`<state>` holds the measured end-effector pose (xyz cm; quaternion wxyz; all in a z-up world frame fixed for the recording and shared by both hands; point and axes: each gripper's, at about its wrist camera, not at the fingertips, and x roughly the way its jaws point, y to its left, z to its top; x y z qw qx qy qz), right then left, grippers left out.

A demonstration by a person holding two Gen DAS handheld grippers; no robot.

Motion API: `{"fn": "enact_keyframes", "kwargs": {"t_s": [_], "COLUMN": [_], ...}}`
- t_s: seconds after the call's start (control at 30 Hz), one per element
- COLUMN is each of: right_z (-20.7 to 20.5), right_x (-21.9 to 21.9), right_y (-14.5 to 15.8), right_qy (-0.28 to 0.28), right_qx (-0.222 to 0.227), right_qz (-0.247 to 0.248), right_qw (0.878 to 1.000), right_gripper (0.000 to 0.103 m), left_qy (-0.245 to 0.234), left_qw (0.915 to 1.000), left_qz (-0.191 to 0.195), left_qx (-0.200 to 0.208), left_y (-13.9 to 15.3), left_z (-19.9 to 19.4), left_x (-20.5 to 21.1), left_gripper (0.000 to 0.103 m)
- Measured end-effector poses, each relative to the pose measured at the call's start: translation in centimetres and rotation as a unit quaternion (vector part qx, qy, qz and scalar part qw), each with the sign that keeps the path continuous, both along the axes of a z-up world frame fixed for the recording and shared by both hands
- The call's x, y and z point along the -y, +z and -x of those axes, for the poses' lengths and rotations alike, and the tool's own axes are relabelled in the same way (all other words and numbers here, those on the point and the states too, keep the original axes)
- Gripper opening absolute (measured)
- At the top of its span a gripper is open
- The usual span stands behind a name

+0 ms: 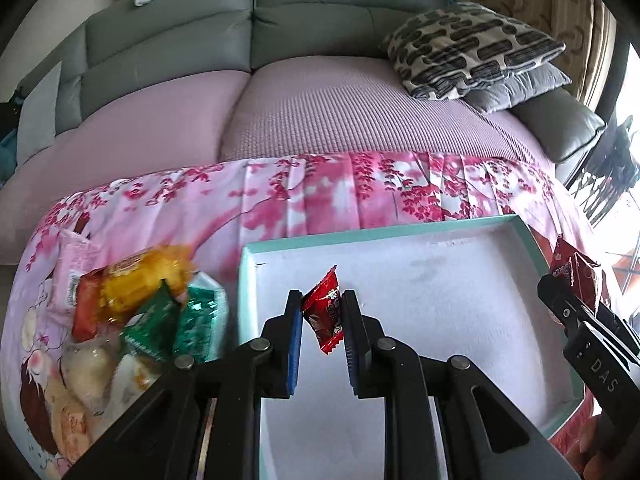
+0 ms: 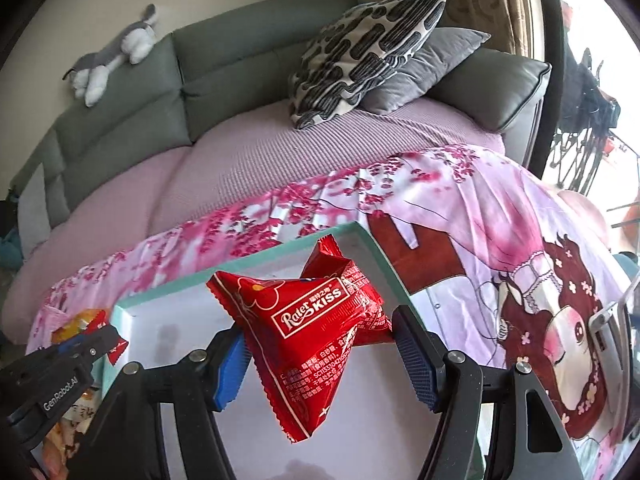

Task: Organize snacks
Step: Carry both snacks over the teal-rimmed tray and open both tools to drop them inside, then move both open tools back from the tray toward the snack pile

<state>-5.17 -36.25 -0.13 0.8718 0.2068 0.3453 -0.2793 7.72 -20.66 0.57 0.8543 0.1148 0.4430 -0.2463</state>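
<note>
We hold small red candy [image 1: 323, 317] pinched in left gripper [image 1: 321, 322]; right gripper [image 2: 320, 354], jaws wide, seemingly barely holds red Ratet Kiss packet [image 2: 316, 332]. Risk: it may slip beyond tray [image 1: 440, 229].

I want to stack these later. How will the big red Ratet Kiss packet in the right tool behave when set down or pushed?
The red Ratet Kiss packet looks puffy and crinkled, so probably light and soft rather than stiff. Its glossy film suggests it may slide on the smooth floor of the teal tray. Held in the right tool, its lower corner droops, so it will likely flop instead of standing.
</note>
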Motion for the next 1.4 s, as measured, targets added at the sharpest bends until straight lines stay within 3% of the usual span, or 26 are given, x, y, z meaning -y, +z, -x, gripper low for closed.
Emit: {"fn": "enact_keyframes", "kwargs": {"t_s": [0.13, 0.17, 0.2, 0.27, 0.33, 0.47, 0.6, 0.7, 0.77, 0.8, 1.03, 1.4], "right_z": [-0.2, -0.2, -0.2, -0.2, -0.3, -0.7, -1.0, -1.0, -1.0, -1.0, -0.8, -0.3], "right_x": [0.3, 0.2, 0.1, 0.0, -0.1, -0.7, -1.0, -1.0, -0.9, -0.9, -0.6, -0.2], "right_y": [-0.2, -0.2, -0.2, 0.0, 0.1, 0.3, 0.3, 0.2, 0.1, 0.1, -0.1, 0.3], "right_qy": [0.0, -0.001, -0.002, -0.002, 0.0, 0.014, 0.021, 0.024, 0.023, 0.022, 0.013, 0.006], "right_qx": [-0.005, -0.007, -0.009, -0.012, -0.016, -0.033, -0.043, -0.046, -0.046, -0.044, -0.043, -0.022], "right_qz": [0.001, 0.003, 0.005, 0.01, 0.015, 0.031, 0.038, 0.03, 0.025, 0.022, 0.014, -0.002], "right_qw": [1.0, 1.0, 1.0, 1.0, 1.0, 0.999, 0.998, 0.998, 0.998, 0.999, 0.999, 1.0], "right_gripper": [0.07, 0.071, 0.071, 0.075, 0.083, 0.083, 0.099, 0.099, 0.103, 0.103, 0.103, 0.103], "left_qy": [-0.009, -0.011, -0.009, 0.0, 0.01, 0.024, 0.04, 0.055, 0.065, 0.067, 0.092, 0.091], "left_qw": [1.0, 0.9999, 0.9999, 0.9999, 0.9998, 0.9996, 0.9991, 0.9983, 0.9975, 0.9974, 0.9954, 0.9953], "left_qz": [0.0, -0.003, -0.008, -0.011, -0.006, -0.005, -0.01, -0.017, -0.025, -0.026, -0.026, -0.03], "left_qx": [-0.001, -0.001, -0.001, -0.006, -0.013, -0.012, -0.013, -0.013, -0.003, 0.001, 0.009, 0.012], "left_y": [-0.3, -0.4, -0.4, -0.4, -0.1, 0.6, 0.9, 0.8, 0.7, 0.7, 0.4, 0.5], "left_z": [0.1, 0.2, 0.2, 0.1, -0.1, -0.2, -0.5, -0.8, -0.9, -1.0, -1.5, -1.3], "left_x": [0.9, 1.0, 1.1, 0.9, 0.5, -0.3, -0.9, -1.4, -1.7, -1.9, -2.8, -2.8], "left_gripper": [0.021, 0.027, 0.034, 0.07, 0.071, 0.073, 0.078, 0.078, 0.099, 0.103, 0.103, 0.103]}}
